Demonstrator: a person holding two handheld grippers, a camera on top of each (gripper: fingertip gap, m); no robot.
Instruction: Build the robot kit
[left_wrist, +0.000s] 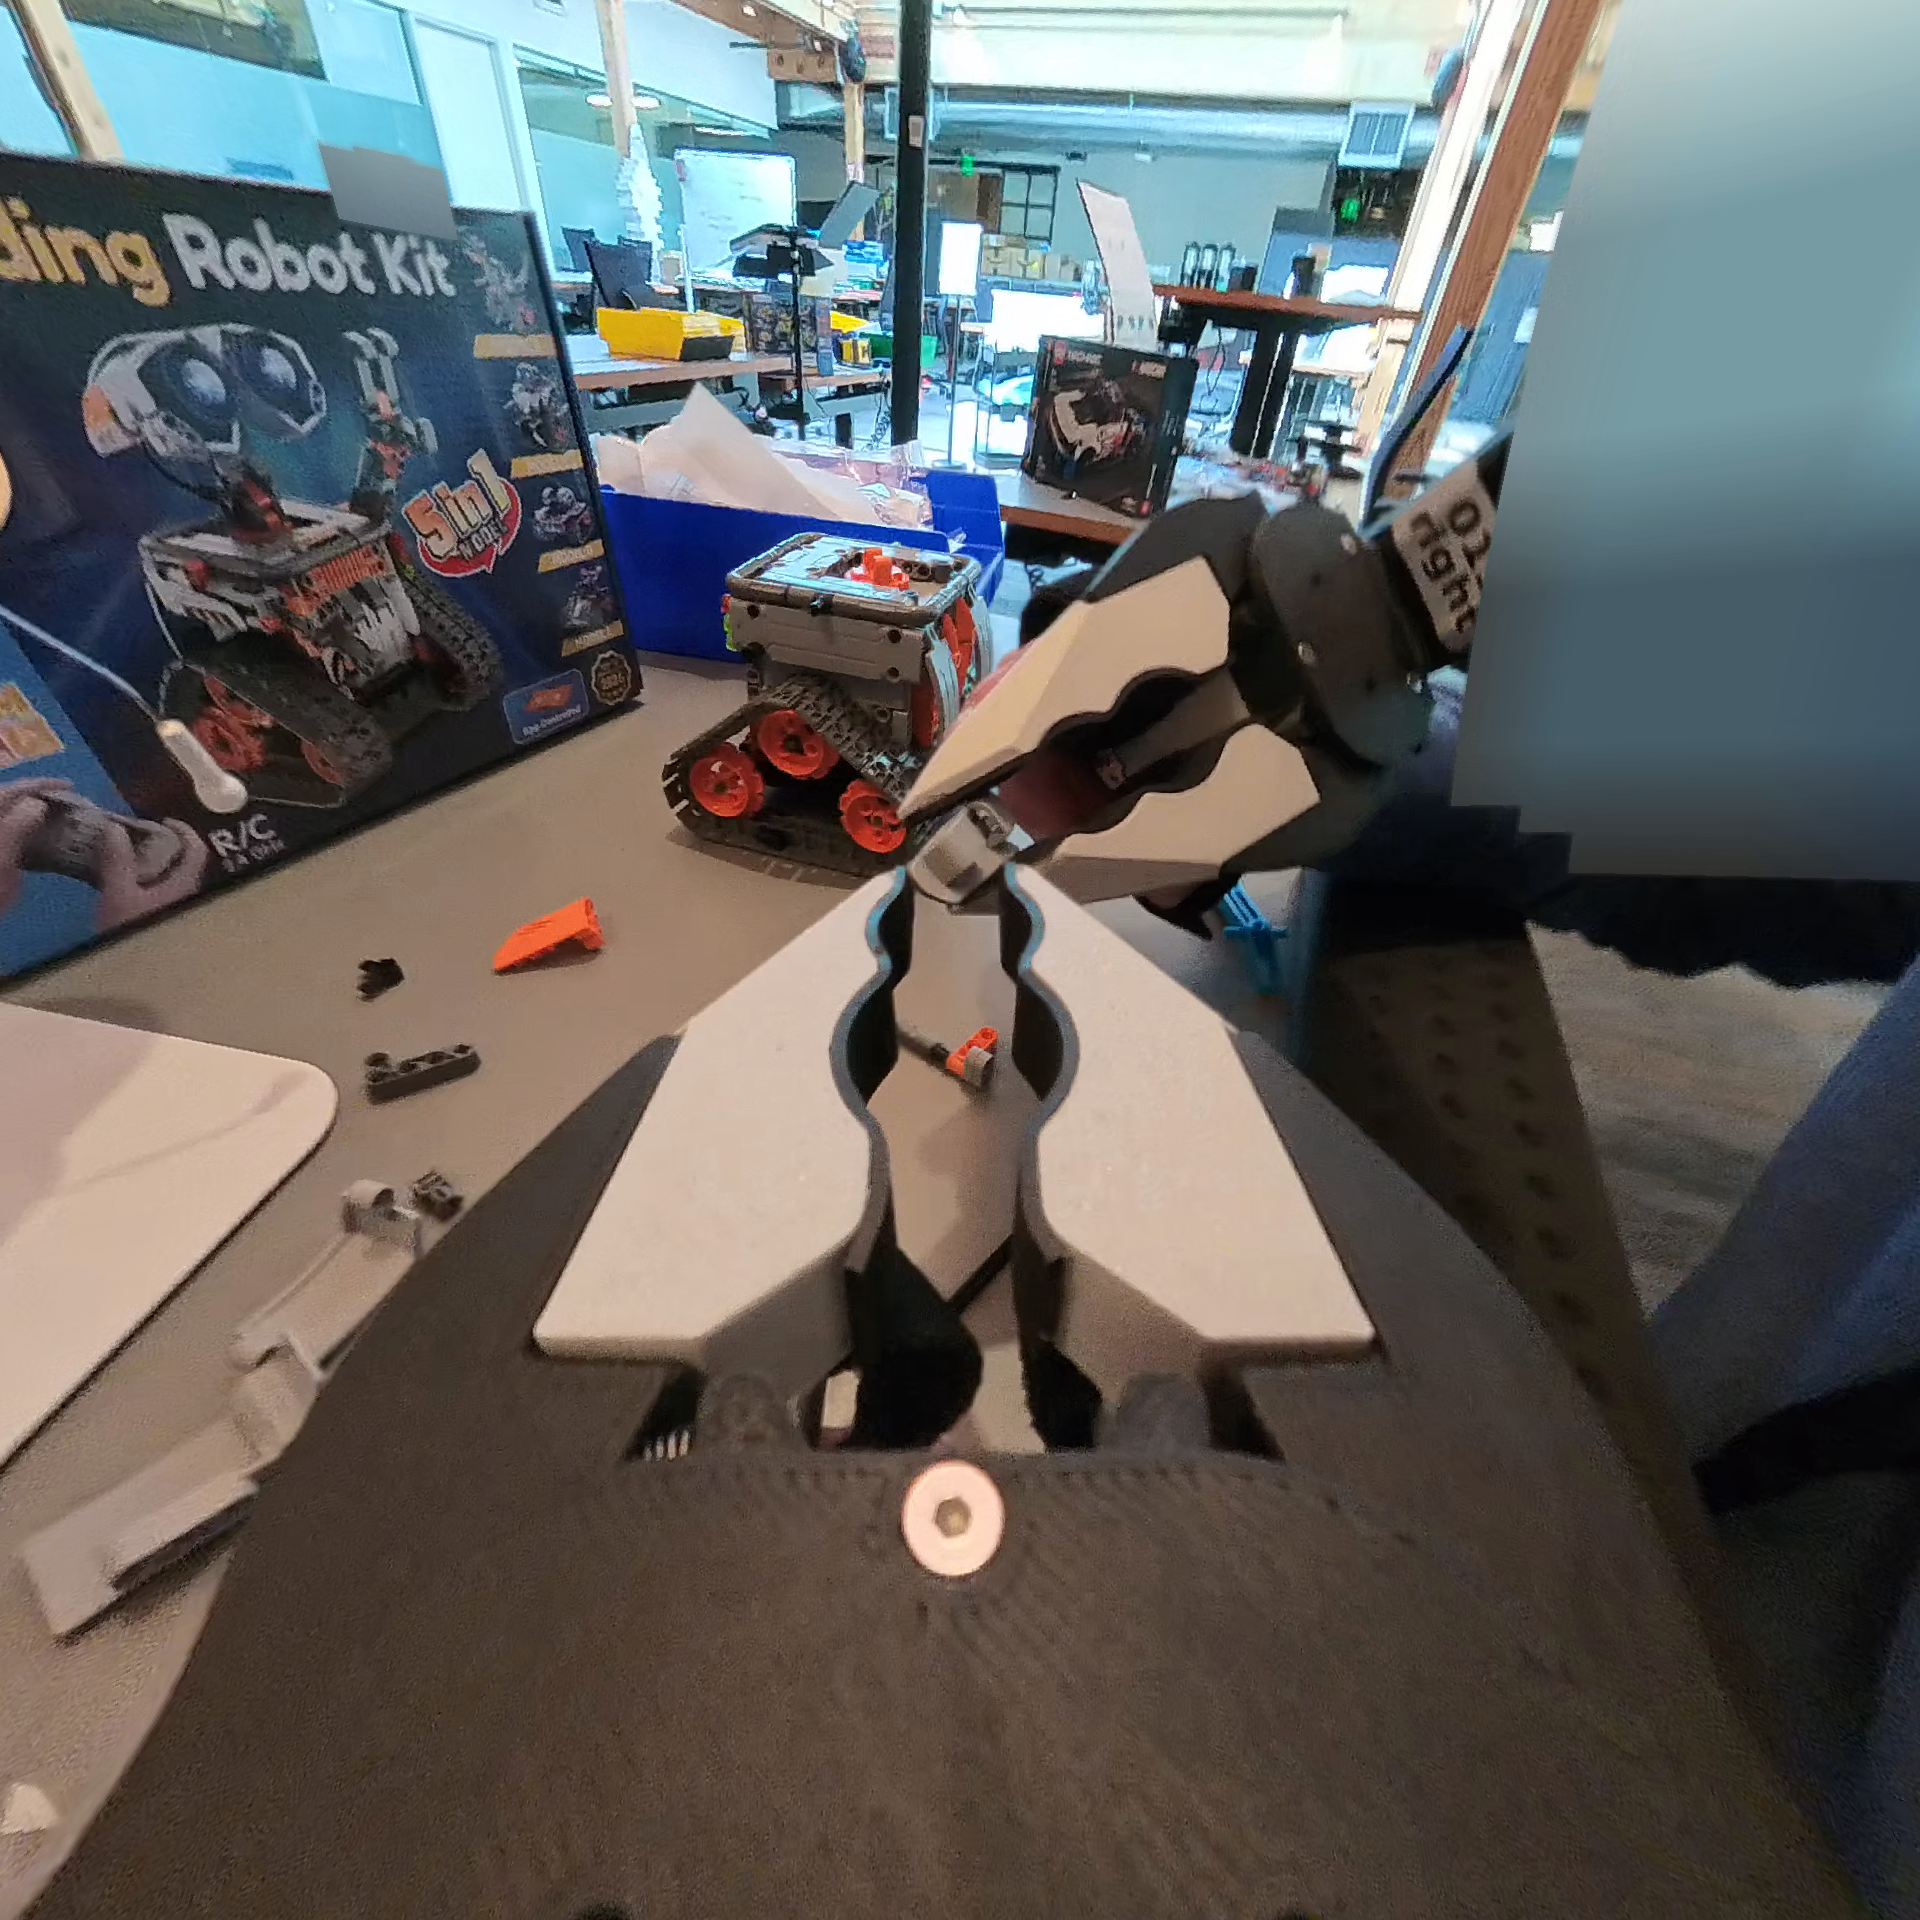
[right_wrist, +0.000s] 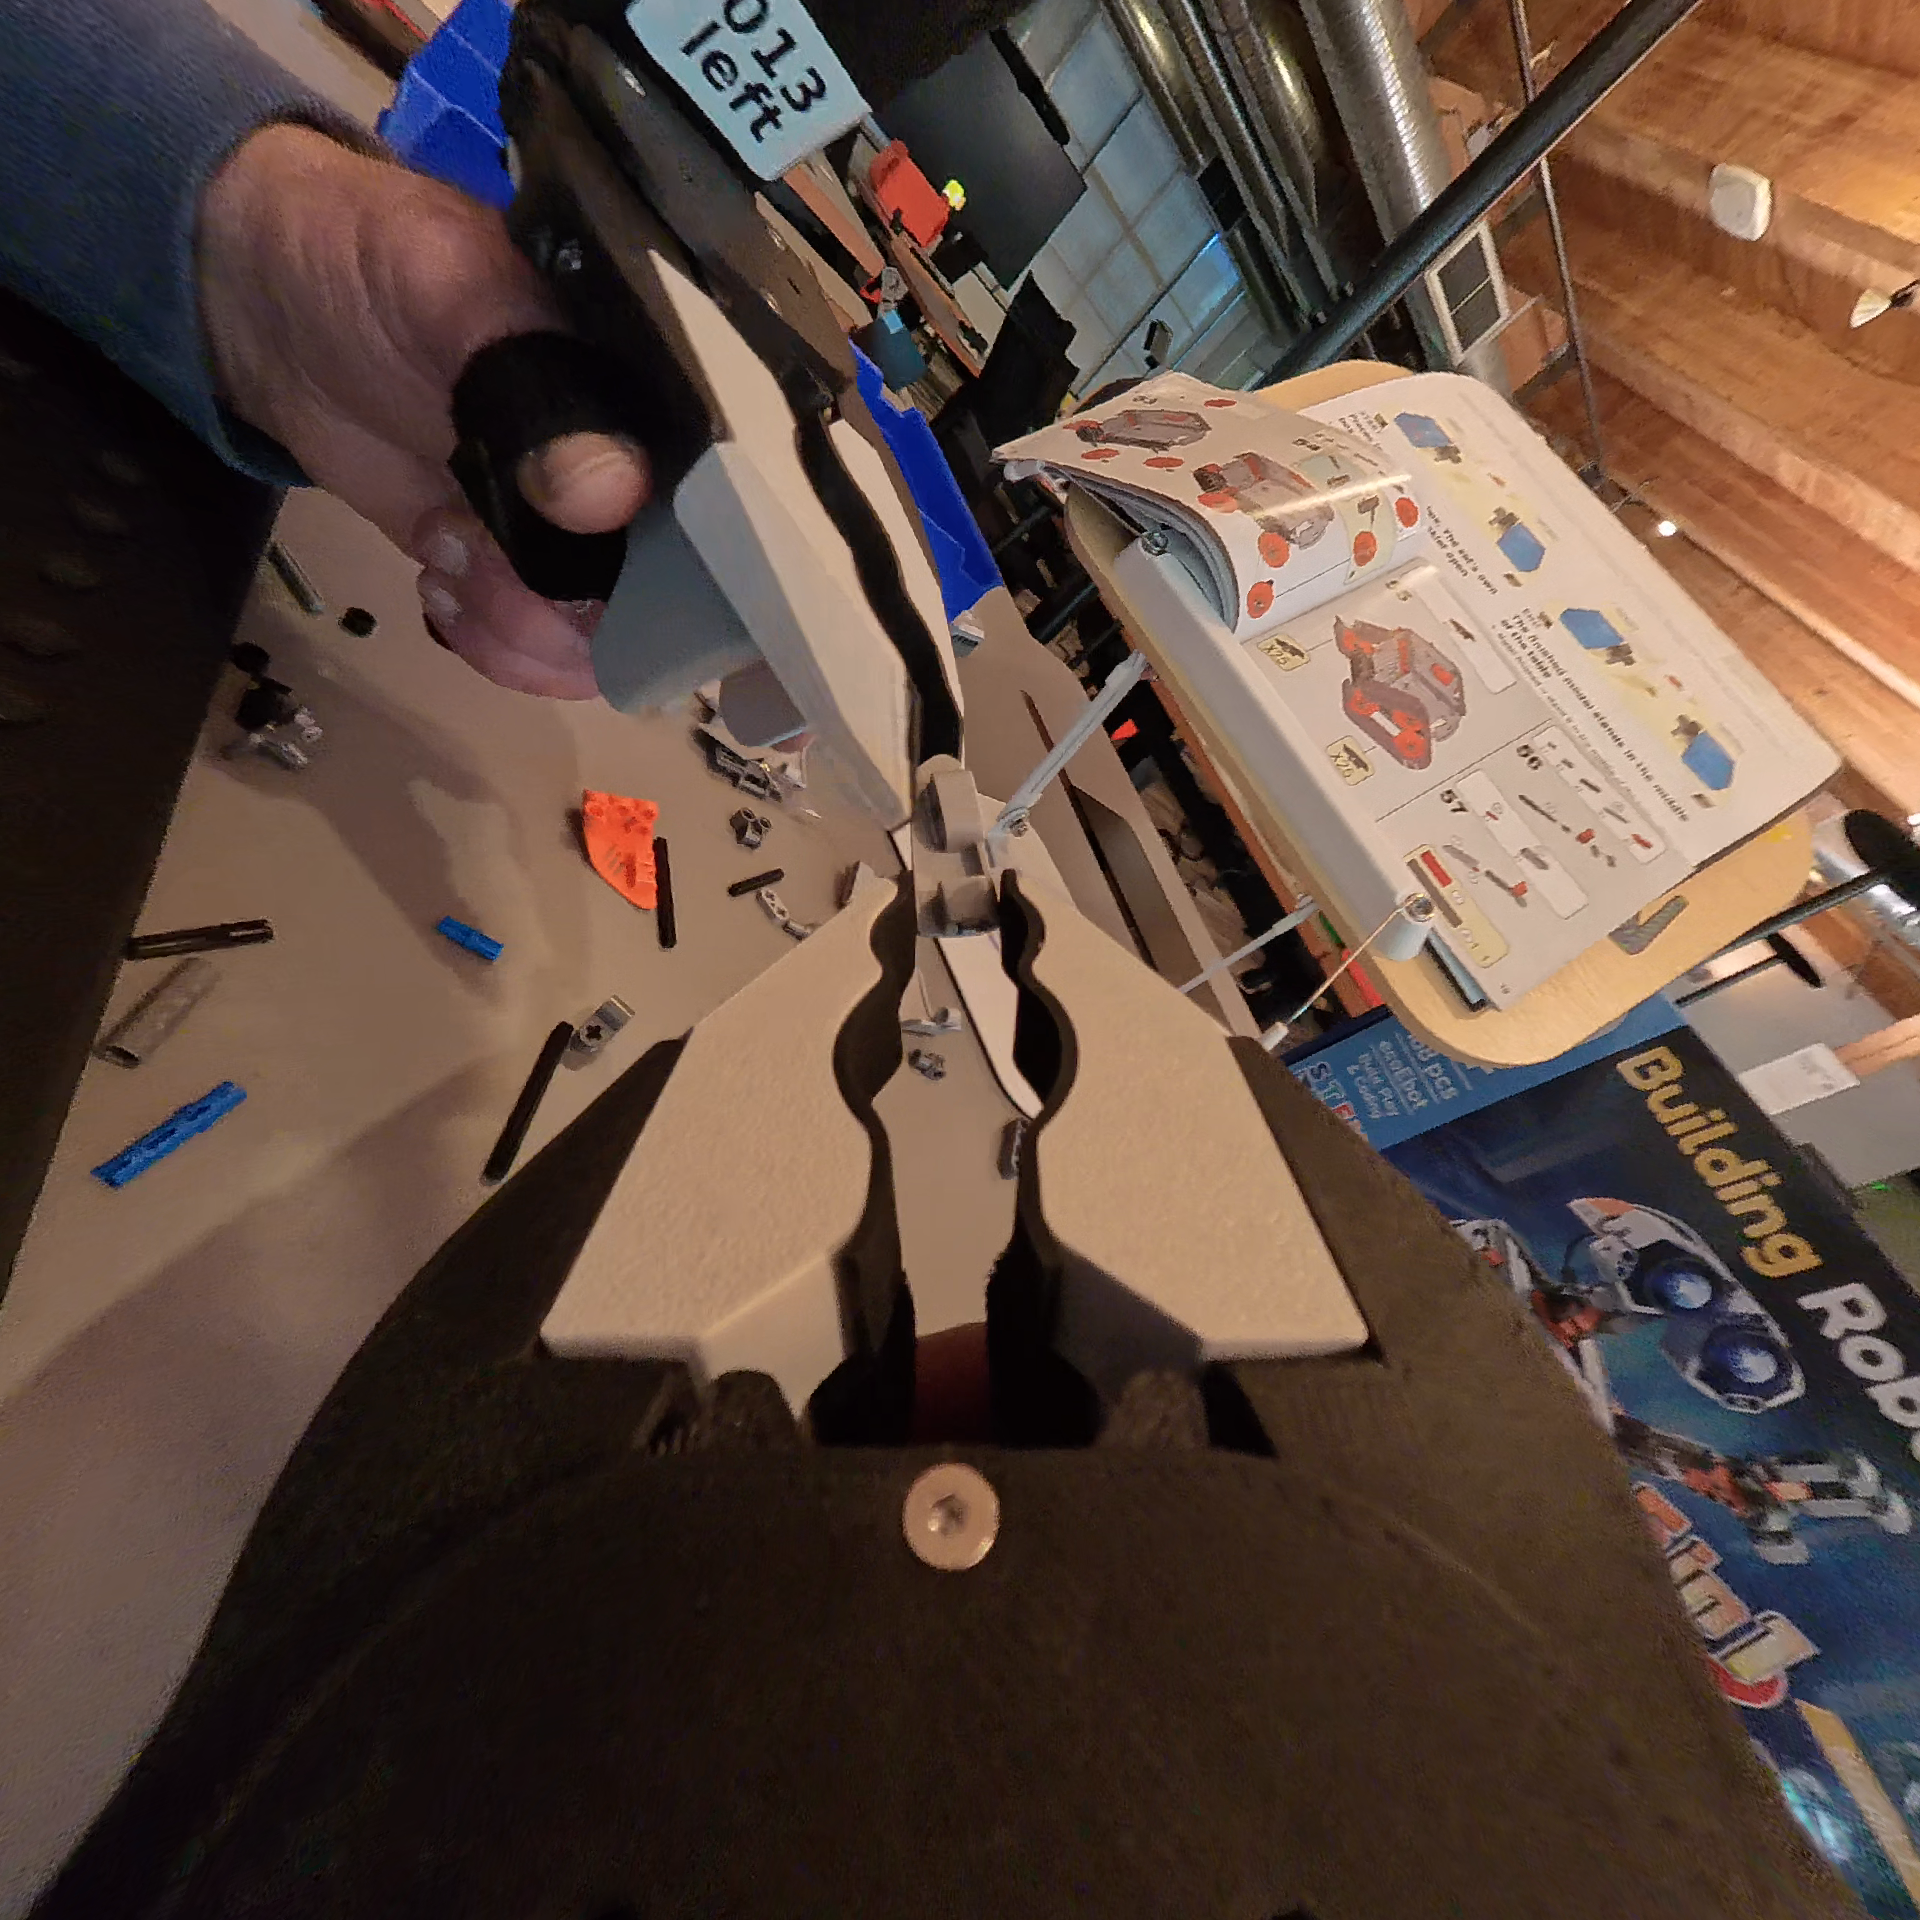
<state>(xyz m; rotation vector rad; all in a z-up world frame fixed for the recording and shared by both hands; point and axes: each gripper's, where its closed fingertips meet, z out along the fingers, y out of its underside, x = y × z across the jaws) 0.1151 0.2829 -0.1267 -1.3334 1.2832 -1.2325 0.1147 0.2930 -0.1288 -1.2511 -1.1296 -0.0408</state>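
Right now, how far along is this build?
Looks done: the tracked body stands built on the table. In hand: the left hand-held gripper and right hand-held gripper both pinch a small grey piece. Left: loose parts, like the orange panel, lie unused; the manual is open.

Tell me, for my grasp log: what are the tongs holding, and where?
Both tongs pinch one small grey brick piece, each on an opposite end, at their tips.
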